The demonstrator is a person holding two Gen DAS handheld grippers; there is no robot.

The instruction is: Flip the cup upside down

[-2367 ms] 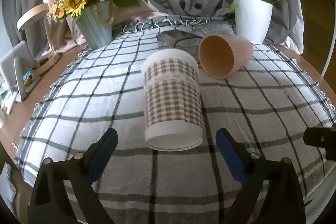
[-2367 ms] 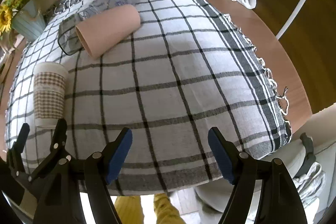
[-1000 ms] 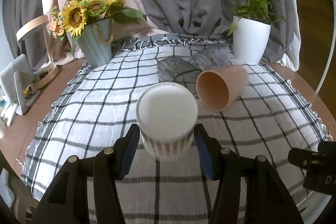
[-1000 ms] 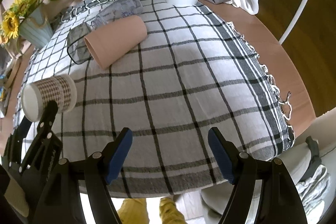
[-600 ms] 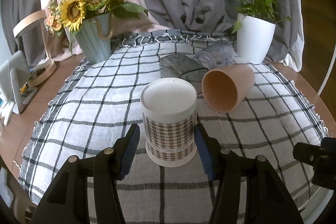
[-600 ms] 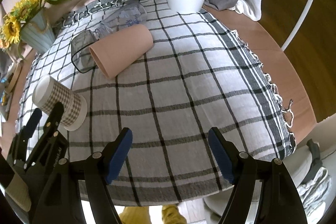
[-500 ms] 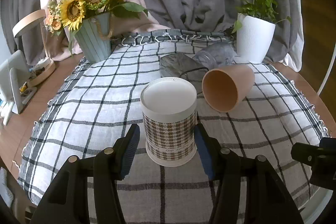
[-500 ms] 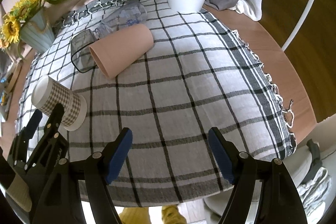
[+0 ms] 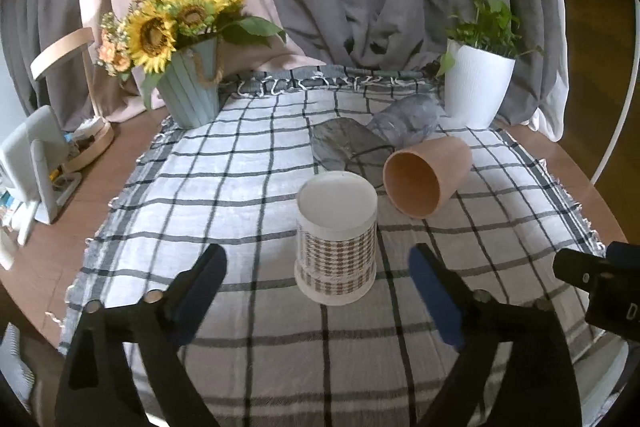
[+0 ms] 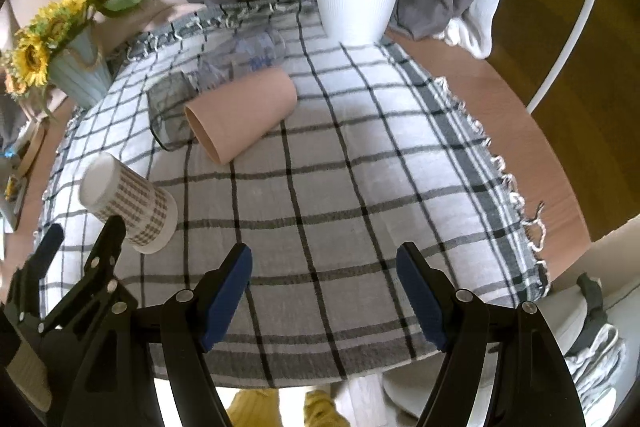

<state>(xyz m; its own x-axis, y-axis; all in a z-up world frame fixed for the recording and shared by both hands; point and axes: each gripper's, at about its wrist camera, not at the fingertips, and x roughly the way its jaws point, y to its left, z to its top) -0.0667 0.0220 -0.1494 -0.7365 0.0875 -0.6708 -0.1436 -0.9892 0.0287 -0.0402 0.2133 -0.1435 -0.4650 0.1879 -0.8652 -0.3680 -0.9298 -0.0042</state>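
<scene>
The left gripper (image 9: 316, 291) is nearest, its jaws released and spread wide, one to each side of the cup (image 9: 336, 245) without touching it. The right gripper (image 10: 324, 291) has its jaws released as well and holds nothing; it hangs over the near edge of the cloth (image 10: 360, 187). The cup stands upside down on the checked cloth covering the bench (image 10: 516, 99), closed base upward, rim on the fabric. Just beyond it a pink cup (image 9: 426, 177) lies on its side, mouth toward the camera. Behind that lies a clear bottle (image 9: 408, 123). At the far edge stand a sunflower vase (image 9: 192, 91) and a white planter (image 9: 476, 87).
</scene>
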